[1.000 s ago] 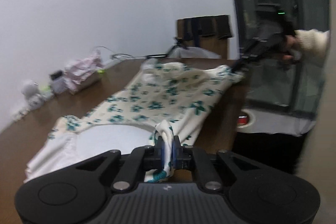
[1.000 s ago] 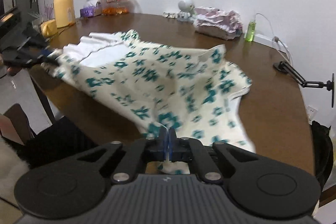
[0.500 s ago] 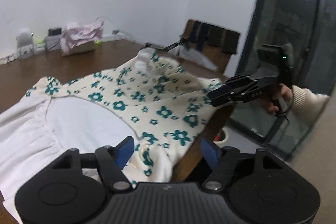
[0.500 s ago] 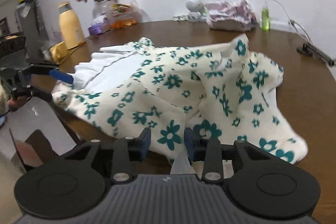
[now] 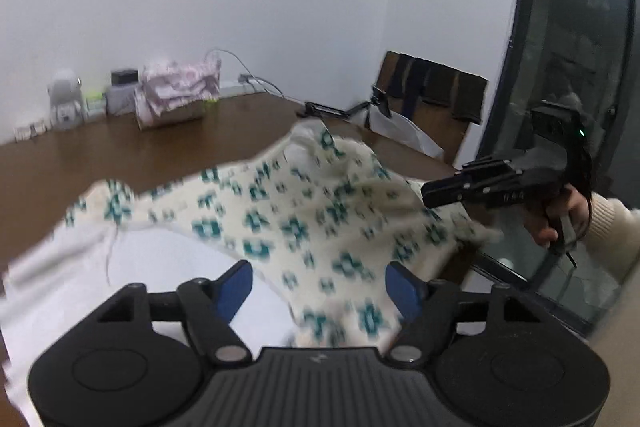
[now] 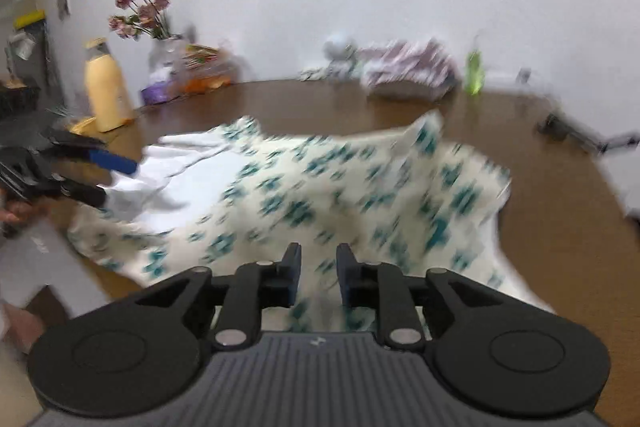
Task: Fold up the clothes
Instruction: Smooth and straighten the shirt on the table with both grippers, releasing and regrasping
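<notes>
Cream floral garment [image 5: 304,223] lies spread on the table [image 5: 120,155], one edge over its rim. My left hand-held gripper [image 5: 320,287] hovers low above it, jaws wide apart; my right hand-held gripper [image 6: 318,277] is level, parted, gripping nothing.

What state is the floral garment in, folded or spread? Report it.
Spread, not neatly folded: the floral garment lies open and rumpled across the table, with its white inner side showing.
</notes>
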`<action>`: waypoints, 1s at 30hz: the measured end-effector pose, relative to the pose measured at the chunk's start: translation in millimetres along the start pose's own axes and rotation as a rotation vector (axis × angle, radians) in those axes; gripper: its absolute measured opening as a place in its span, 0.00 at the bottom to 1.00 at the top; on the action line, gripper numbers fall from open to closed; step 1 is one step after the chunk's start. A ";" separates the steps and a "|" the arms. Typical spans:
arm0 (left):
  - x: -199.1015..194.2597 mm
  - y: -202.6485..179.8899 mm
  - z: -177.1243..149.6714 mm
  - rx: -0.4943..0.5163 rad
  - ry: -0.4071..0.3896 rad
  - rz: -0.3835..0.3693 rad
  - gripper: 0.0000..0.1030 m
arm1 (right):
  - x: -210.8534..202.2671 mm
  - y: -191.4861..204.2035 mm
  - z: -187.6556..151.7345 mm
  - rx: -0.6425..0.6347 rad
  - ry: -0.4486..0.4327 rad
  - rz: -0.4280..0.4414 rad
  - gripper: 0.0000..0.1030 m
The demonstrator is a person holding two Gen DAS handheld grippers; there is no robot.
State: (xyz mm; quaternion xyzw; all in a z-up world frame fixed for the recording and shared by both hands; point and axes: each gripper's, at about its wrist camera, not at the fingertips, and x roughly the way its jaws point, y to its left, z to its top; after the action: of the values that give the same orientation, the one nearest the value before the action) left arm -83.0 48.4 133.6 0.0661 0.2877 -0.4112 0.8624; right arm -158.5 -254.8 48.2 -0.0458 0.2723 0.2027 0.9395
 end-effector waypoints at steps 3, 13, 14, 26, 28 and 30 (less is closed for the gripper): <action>37.9 -9.2 6.3 0.026 0.061 0.002 0.67 | 22.9 12.0 -1.9 -0.150 0.052 -0.109 0.19; 68.2 -6.8 -23.9 0.101 0.153 0.093 0.55 | -3.3 -68.9 16.7 0.120 0.001 -0.083 0.05; 67.4 -5.5 -24.8 0.106 0.151 0.091 0.56 | -3.2 -75.7 17.8 0.140 0.003 -0.098 0.05; 80.7 -23.7 27.8 0.120 0.081 0.017 0.62 | 0.0 -28.3 27.7 0.056 -0.010 0.023 0.32; 102.4 -23.8 40.0 0.097 0.107 0.031 0.62 | 18.4 -37.7 40.1 0.075 0.010 -0.040 0.42; 120.3 -28.0 44.2 0.084 0.142 0.011 0.60 | 43.8 -42.1 54.3 0.033 0.066 -0.127 0.44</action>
State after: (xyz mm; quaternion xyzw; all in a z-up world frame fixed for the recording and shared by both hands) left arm -24.7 -66.2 107.3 0.1328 0.3304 -0.4121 0.8386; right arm -80.9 -267.0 70.0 -0.0541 0.3029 0.1367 0.9416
